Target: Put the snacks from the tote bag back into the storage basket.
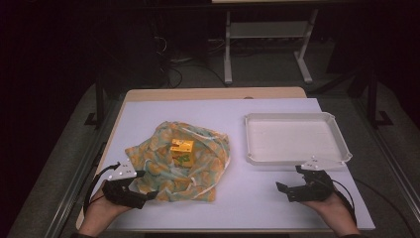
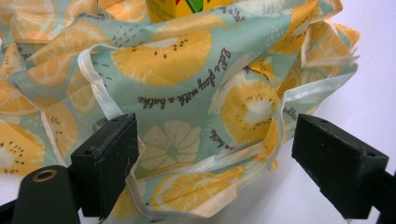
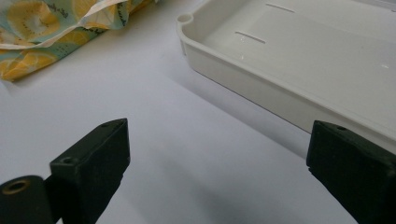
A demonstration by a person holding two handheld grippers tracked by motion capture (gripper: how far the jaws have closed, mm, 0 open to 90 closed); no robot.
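Observation:
A crumpled cloth (image 1: 198, 171) printed with orange and kiwi slices lies left of the table's centre. A small yellow carton (image 1: 182, 151) stands on it. My left gripper (image 1: 147, 184) is open at the cloth's near-left corner. In the left gripper view the cloth's (image 2: 177, 79) white hem lies between the two spread jaws of this gripper (image 2: 219, 163), and the carton (image 2: 187, 7) peeks in at the top. My right gripper (image 1: 289, 178) is open over bare table, just short of the white tray (image 1: 294, 139). Nothing lies between its jaws (image 3: 215, 172).
The tray (image 3: 261, 74) holds nothing, and its near wall is close ahead of the right gripper, with the cloth's edge (image 3: 56, 28) far left. A pale sheet (image 1: 247, 198) covers the table. Beyond the far edge are a dark floor, cables and table legs (image 1: 228, 59).

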